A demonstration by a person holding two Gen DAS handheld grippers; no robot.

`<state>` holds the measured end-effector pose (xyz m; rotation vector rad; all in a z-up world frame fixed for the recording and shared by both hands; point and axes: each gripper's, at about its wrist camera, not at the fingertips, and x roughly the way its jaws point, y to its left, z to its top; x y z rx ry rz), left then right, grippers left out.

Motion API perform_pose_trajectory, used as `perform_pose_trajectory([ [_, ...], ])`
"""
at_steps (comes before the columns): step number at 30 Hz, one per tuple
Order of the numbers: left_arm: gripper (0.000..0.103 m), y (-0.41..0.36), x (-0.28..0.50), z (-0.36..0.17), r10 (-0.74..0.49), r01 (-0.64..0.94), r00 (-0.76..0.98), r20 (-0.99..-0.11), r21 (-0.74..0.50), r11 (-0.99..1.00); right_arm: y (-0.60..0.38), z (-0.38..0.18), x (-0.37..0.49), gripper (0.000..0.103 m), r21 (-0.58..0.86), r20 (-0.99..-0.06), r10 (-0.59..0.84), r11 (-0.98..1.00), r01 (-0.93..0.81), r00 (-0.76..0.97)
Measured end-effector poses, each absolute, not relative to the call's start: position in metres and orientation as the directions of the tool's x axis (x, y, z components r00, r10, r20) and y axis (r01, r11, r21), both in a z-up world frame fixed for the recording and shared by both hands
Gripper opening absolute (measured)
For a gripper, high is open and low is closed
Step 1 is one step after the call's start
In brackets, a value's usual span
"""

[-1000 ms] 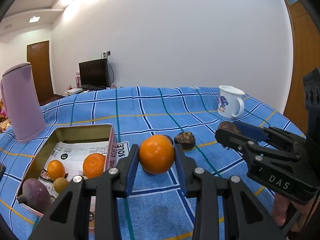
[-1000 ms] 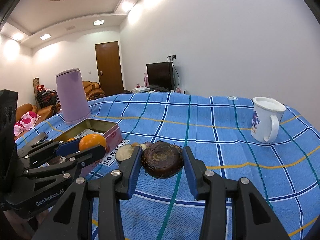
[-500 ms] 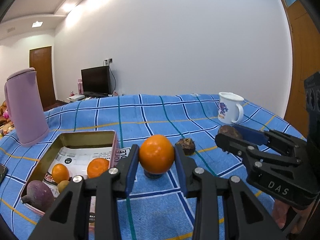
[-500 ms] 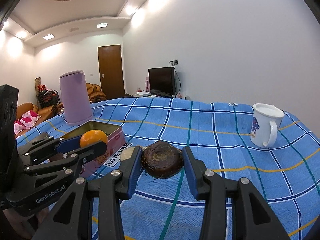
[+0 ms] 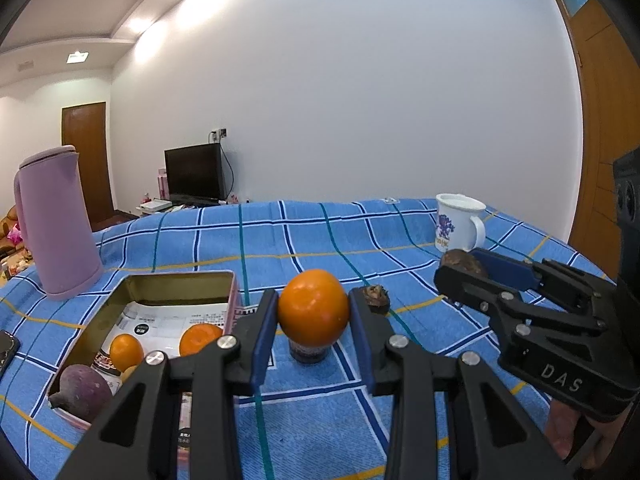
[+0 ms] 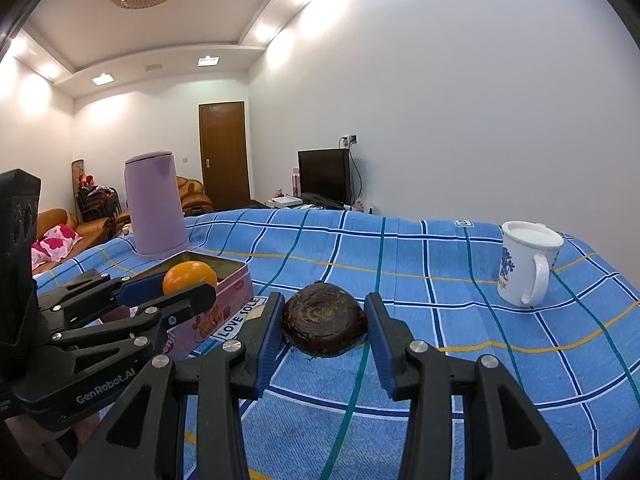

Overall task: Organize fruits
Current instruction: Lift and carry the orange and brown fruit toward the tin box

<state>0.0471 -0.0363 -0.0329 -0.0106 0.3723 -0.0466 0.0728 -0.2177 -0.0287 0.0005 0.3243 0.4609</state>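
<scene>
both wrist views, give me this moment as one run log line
left tool: shut on orange | right tool: shut on dark brown fruit | both lifted above cloth | tin: holds fruit

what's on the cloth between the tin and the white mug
In the left wrist view, a small dark fruit lies on the cloth between the tin and the white mug.

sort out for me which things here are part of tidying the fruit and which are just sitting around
Part of the job:
- orange in the left claw
- dark brown fruit in the right claw
- open tin holding oranges and a purple fruit
- small dark fruit on the cloth

Just lying about:
- purple kettle
- white mug
- phone
</scene>
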Motion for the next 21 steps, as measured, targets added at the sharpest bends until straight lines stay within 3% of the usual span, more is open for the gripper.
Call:
perform_pose_trajectory([
  [21, 0.037, -0.0329, 0.0422, -0.0299, -0.03, 0.028, 0.941, -0.337, -0.011, 1.0, -0.2159, -0.0268, 0.0662, 0.043, 0.068, -0.287, 0.441, 0.895, -0.441, 0.85],
])
